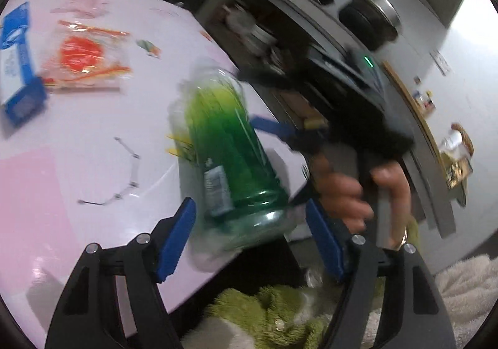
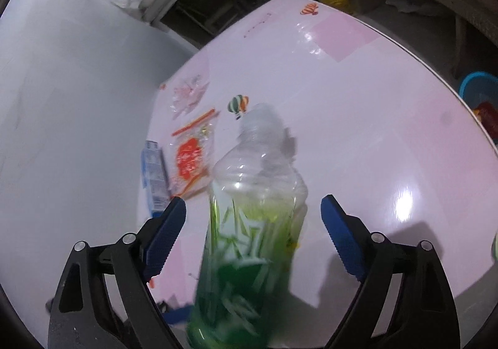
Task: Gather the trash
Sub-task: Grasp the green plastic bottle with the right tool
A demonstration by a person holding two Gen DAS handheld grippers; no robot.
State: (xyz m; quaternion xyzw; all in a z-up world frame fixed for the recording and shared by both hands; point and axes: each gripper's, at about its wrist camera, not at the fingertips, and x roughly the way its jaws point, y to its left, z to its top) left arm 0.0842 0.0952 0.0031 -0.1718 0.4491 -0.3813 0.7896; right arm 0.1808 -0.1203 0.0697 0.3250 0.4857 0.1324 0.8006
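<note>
A clear plastic bottle with a green label point(image 1: 230, 143) hangs tilted over the table's edge, its base toward me. My left gripper point(image 1: 249, 240) has its blue pads against both sides of that base, shut on it. In the right wrist view the same bottle point(image 2: 249, 240) rises between the wide jaws of my right gripper point(image 2: 253, 240), which is open with a gap on each side. One blue finger point(image 1: 270, 126) of the right gripper shows beside the bottle, with a hand point(image 1: 342, 193) on its handle. The picture is blurred around the bottle.
On the pink-white table point(image 1: 93, 131) lie an orange-printed clear wrapper point(image 1: 84, 59), a blue and white carton point(image 1: 17, 68) and a crumpled clear wrapper point(image 1: 81, 3). A green fluffy cloth point(image 1: 274, 311) lies below the table's edge. A shelf with dishes point(image 1: 255, 34) stands behind, a blue basin point(image 2: 479, 87) beside.
</note>
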